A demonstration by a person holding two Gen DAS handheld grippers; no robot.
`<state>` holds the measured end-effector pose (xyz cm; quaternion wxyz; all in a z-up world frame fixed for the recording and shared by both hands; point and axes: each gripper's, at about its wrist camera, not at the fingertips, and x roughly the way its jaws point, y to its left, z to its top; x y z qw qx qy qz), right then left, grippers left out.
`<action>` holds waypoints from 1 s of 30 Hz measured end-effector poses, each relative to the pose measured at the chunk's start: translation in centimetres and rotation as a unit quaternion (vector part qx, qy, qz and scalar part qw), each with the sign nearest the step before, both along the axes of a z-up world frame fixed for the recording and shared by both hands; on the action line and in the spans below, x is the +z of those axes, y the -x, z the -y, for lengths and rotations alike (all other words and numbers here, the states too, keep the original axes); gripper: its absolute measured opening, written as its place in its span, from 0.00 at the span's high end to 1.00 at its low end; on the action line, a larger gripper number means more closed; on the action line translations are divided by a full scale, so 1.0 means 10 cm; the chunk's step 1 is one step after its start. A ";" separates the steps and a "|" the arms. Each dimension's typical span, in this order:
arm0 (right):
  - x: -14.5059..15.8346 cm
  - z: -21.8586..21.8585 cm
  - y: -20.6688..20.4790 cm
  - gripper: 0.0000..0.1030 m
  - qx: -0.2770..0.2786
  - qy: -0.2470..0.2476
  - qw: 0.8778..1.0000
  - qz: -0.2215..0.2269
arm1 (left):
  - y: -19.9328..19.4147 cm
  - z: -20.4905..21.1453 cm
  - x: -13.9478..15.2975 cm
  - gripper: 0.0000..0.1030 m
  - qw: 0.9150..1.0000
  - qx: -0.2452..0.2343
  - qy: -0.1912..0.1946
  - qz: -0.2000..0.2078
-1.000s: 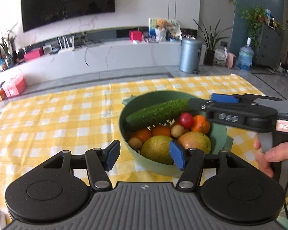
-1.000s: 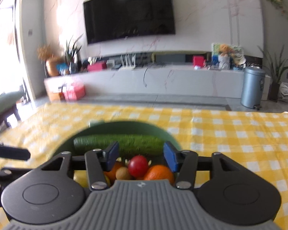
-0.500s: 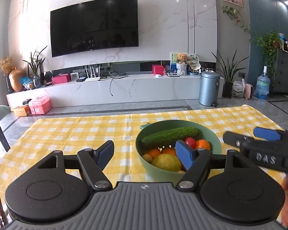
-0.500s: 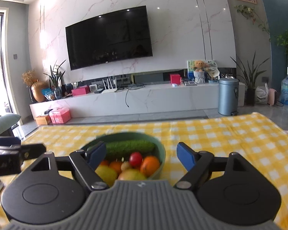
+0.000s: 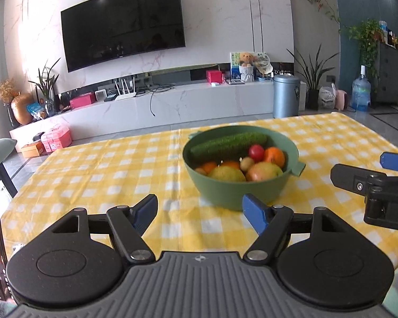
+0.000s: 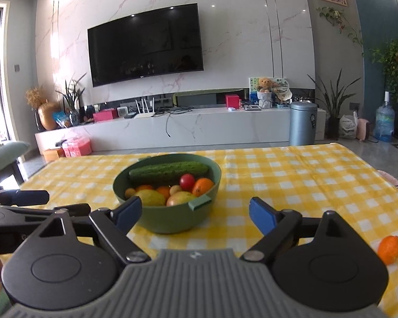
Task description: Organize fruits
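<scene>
With my left gripper (image 5: 200,212) spread empty and my right gripper (image 6: 195,213) widening empty short of the green bowl (image 6: 172,220), the stray orange (image 6: 389,249) right of it could get forgotten.

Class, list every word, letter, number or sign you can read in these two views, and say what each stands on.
"D": white letter on the right tool, cut off at the picture's edge.
Brand mark under the television: too small to read.
Sticker on the grey bin: blurred.
Nothing else can be read.

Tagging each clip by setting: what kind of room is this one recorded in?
Most likely a home living room: a large wall-mounted TV above a long marble media console, with a table under a yellow checked tablecloth in front, holding a green bowl of fruit.
</scene>
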<state>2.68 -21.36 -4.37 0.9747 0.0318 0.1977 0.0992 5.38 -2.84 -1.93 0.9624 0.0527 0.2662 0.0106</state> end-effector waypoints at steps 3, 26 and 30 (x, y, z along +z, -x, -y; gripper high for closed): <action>-0.04 -0.02 -0.02 0.14 -0.001 0.005 1.000 -0.009 | -0.04 -0.03 -0.06 0.17 1.000 0.001 0.006 -0.022; -0.28 -0.18 -0.36 0.14 -0.002 0.040 0.996 -0.078 | -0.17 -0.18 -0.26 0.16 0.995 0.013 0.037 -0.088; -0.28 -0.19 -0.35 0.14 0.000 0.041 0.996 -0.078 | -0.18 -0.17 -0.25 0.16 0.996 0.012 0.036 -0.087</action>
